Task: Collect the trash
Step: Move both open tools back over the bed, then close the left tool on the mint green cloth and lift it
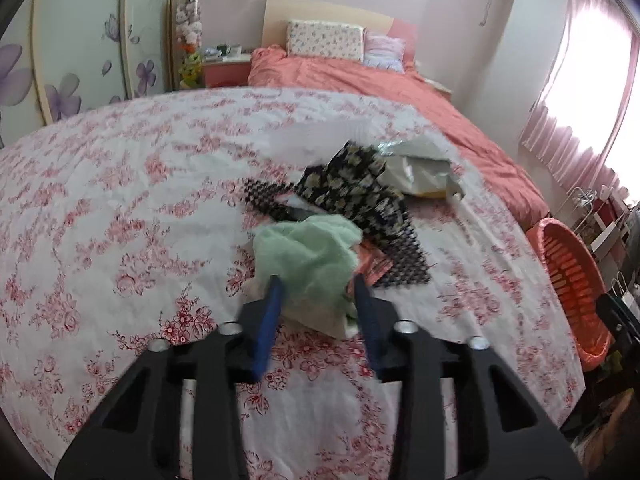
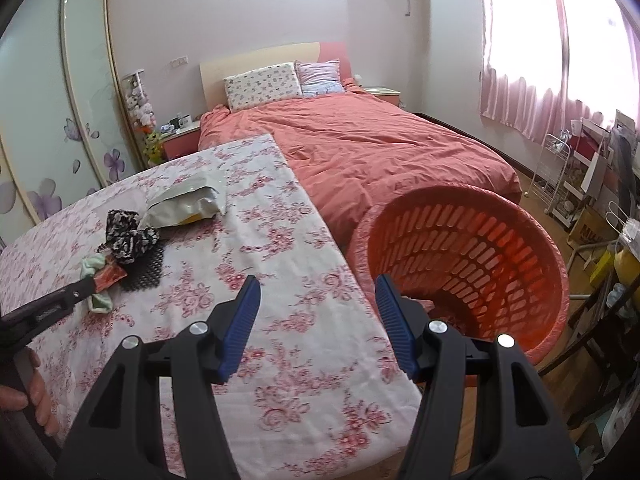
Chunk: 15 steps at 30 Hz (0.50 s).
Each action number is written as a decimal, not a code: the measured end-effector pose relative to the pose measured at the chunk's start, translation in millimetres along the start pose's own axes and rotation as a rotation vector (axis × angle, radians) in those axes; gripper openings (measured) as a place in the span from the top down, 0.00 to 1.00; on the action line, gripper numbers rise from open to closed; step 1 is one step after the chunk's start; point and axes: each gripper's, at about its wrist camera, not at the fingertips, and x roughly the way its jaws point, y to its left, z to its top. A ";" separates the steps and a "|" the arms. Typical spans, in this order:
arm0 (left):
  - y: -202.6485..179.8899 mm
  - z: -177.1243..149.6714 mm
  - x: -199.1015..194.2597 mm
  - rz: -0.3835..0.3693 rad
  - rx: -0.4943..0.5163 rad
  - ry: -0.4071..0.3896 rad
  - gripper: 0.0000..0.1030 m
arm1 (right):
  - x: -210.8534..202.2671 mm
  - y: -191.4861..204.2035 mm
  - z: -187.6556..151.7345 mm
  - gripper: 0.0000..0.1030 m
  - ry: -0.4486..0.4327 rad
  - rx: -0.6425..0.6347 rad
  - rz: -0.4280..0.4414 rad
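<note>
Judged the collecting barely begun. Saw nothing lying in the visible part of the orange slatted basket (image 2: 460,196), standing on the floor just beside the table's corner. Counted 5 pieces left on the floral tablecloth (image 1: 120,200), all bunched in 1 pile: a mint-green crumpled wad (image 1: 308,248), a red wrapper (image 1: 372,264), a black mesh sheet (image 1: 404,268), a black flower-print piece (image 1: 352,184) and a silver-grey foil pouch (image 1: 420,168).

Found the left gripper (image 1: 318,292) narrowed onto the near end of the green wad, with both blue fingers (image 1: 274,300) apparently pressing its sides; took that as a grip. Could not tell whether the wad had left the cloth. Noted the red wrapper touching it, just past the fingertips, and could not rule out that it was caught too.

Found the right gripper (image 2: 318,300) standing well open with nothing between its pads, above the table's near corner next to the basket.

Made out little long axis in the wad: lumpy, yet spilling out on either side of the jaws in the right wrist view, so lying roughly crosswise to the left gripper's line. Read the foil pouch as flat, long axis running across the table toward the bed (image 2: 380,140).

Still to do: carry the wad to the basket, then the other 4.
</note>
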 end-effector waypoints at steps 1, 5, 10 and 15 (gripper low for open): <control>1.9 -1.2 0.5 -0.011 -0.010 0.008 0.87 | 0.4 1.6 0.1 0.43 0.000 -0.004 0.002; 16.8 -3.5 -10.5 -0.038 -0.037 -0.015 0.94 | 0.1 14.2 0.7 0.43 0.001 -0.028 0.014; 42.0 -1.4 -26.7 -0.057 -0.076 -0.045 0.94 | 2.5 36.7 2.4 0.43 0.004 -0.065 0.039; 70.6 3.4 -38.2 -0.023 -0.112 -0.078 0.95 | 6.7 65.7 3.1 0.43 0.014 -0.106 0.076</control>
